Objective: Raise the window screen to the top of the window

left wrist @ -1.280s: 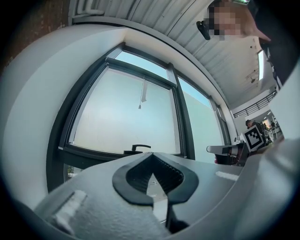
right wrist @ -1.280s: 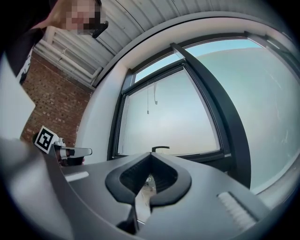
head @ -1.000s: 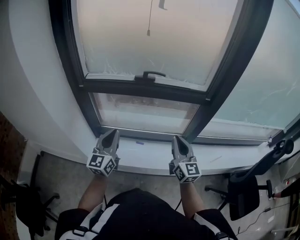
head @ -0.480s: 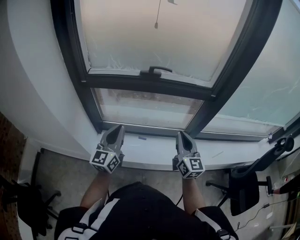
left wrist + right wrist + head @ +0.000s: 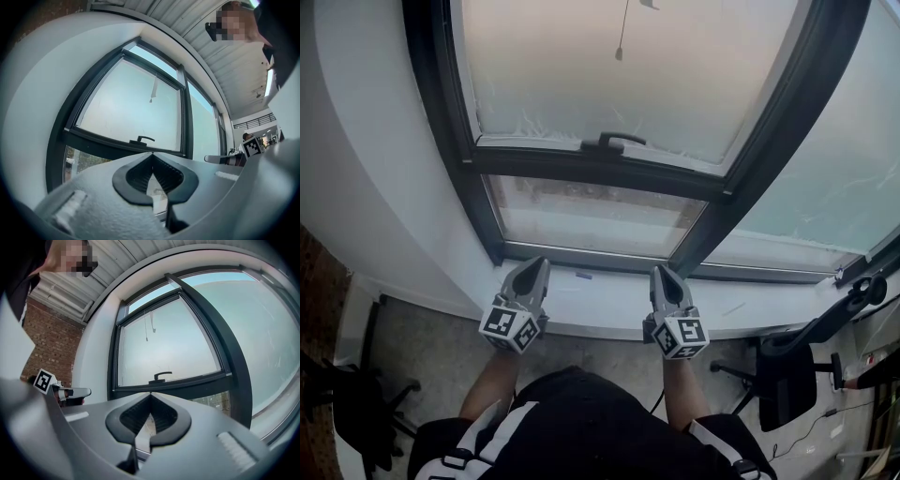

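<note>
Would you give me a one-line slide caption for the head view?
Shut and empty, the left tool and right tool sit side by side at the white sill, facing a dark-framed window.

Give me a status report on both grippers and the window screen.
Left gripper and right gripper: jaws shut, empty, near the sill. Window screen covers upper pane; pull cord hangs untouched. No obstruction seen.

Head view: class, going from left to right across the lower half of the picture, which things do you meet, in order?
Black office chair on the floor → grey left gripper with marker cube → grey right gripper with marker cube → second black office chair.
</note>
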Available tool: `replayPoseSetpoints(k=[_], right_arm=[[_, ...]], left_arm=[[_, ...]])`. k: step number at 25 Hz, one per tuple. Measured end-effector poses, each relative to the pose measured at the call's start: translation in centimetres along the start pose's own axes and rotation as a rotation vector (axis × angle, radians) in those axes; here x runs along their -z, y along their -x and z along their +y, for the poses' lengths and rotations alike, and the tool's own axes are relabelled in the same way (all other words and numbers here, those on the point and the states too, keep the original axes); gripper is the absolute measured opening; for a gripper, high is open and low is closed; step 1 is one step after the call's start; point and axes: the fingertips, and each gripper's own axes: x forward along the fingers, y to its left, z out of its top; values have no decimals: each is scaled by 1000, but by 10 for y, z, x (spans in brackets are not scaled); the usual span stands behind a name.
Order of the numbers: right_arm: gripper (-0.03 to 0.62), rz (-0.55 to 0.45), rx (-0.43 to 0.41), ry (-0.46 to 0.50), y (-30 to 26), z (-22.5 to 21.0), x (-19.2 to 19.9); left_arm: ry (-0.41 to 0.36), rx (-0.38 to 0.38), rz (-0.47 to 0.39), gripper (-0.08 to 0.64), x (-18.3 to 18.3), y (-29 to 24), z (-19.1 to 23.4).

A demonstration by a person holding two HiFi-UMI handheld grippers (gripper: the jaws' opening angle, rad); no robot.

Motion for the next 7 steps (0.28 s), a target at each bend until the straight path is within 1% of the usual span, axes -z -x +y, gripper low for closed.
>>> replayPoseSetpoints(k=[7], right_arm=[[5,4,-7,-10,2,2,2]], left_arm=[[8,11,14,5,4,2,-6]])
